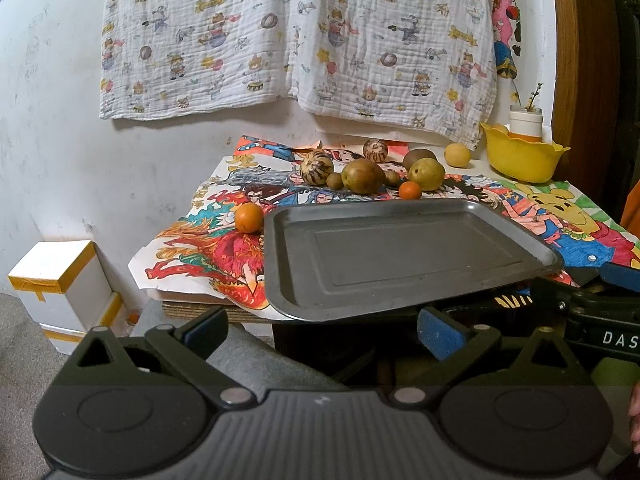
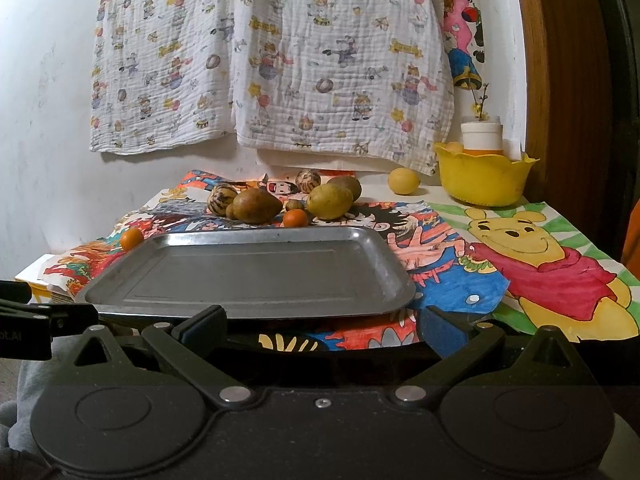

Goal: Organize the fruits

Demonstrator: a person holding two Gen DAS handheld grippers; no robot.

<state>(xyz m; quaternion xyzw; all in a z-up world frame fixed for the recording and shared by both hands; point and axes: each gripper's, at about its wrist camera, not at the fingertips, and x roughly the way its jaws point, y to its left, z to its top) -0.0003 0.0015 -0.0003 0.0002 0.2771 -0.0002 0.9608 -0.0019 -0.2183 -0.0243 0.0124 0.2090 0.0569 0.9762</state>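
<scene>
A bare metal tray (image 1: 400, 256) (image 2: 256, 272) lies at the table's near edge. Behind it sit the fruits: two brownish-green pears (image 1: 362, 176) (image 1: 427, 174) (image 2: 256, 206) (image 2: 329, 201), striped round fruits (image 1: 316, 167) (image 1: 375, 149) (image 2: 222, 199), small kiwis, a small orange (image 1: 410, 191) (image 2: 295, 218), another orange (image 1: 249, 218) (image 2: 132, 239) left of the tray, and a yellow fruit (image 1: 458, 155) (image 2: 404, 180) far right. My left gripper (image 1: 320, 328) hangs open before the table edge, below the tray. My right gripper (image 2: 322, 326) stands open at the tray's near rim, empty.
A yellow bowl (image 1: 520, 158) (image 2: 482, 178) stands at the back right with a white jar (image 2: 481, 134) behind it. Colourful drawings cover the table. A patterned cloth hangs on the wall. White boxes (image 1: 60, 280) sit on the floor at left.
</scene>
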